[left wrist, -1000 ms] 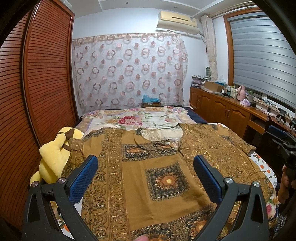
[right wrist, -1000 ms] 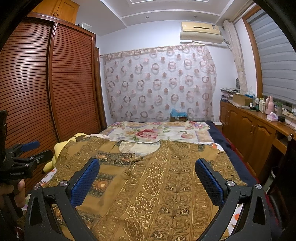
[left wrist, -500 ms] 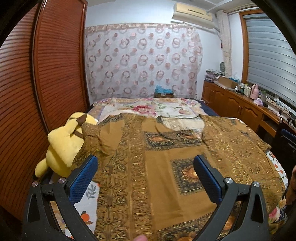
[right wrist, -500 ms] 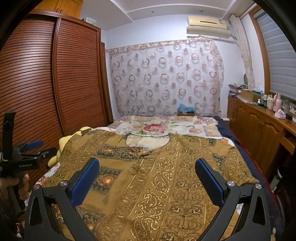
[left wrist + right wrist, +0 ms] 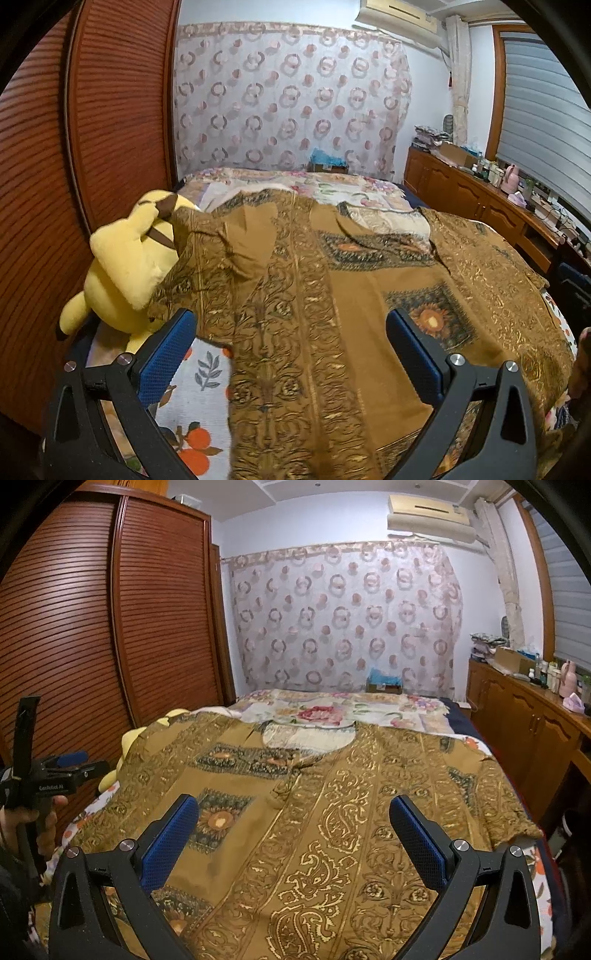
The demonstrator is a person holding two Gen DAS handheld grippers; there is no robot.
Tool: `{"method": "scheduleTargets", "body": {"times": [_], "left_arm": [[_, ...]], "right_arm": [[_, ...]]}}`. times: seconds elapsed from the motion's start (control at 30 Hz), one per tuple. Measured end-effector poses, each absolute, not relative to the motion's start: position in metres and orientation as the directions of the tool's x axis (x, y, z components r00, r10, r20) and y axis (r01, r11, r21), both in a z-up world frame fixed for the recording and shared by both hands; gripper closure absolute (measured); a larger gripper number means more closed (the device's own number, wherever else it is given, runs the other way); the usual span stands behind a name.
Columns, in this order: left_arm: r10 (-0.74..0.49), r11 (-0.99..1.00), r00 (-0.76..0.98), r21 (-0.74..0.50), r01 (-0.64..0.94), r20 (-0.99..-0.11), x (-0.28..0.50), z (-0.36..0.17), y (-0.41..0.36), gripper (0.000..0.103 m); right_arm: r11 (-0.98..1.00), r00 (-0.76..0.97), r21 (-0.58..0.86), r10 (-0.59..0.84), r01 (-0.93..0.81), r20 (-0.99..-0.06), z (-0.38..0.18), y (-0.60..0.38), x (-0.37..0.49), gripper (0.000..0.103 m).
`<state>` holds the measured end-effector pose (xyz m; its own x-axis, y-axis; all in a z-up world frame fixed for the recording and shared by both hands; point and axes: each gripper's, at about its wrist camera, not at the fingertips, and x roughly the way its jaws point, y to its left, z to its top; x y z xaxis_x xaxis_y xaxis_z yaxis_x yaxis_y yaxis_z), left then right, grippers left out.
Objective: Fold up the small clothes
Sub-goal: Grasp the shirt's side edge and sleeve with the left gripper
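A brown-and-gold patterned shirt [image 5: 314, 812] lies spread face-up and open across the bed [image 5: 207, 369], collar toward the far end, both sleeves out to the sides; its left sleeve [image 5: 207, 251] is rumpled and rides up against a yellow plush toy [image 5: 125, 258] at the bed's edge. No fold shows anywhere in the fabric, so the folding looks not yet begun: the sleeves and sides are all left to bring in. The left hand-held gripper [image 5: 291, 354] hovers above the left half of the shirt with its jaws spread wide, grasping nothing. The right hand-held gripper [image 5: 295, 834] hovers over the right front panel, likewise released and empty. Beyond the bed stand a slatted wooden wardrobe [image 5: 110, 627] and a ring-patterned curtain [image 5: 343, 616].
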<state>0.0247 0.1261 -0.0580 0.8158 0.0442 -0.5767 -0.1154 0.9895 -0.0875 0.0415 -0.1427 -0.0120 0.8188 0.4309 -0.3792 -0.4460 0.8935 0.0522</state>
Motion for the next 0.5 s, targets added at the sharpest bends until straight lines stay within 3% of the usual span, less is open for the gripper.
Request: {"method": "scheduleTargets", "body": {"times": [0.5], "left_arm": [[0.051,0.978,0.714,-0.109,-0.176,-0.698,0.062,-0.09,0.209,0.003]], "right_arm": [[0.853,0.737,0.011,0.457,-0.521,-0.498,-0.019,-0.118,0.072,0.0]]}}
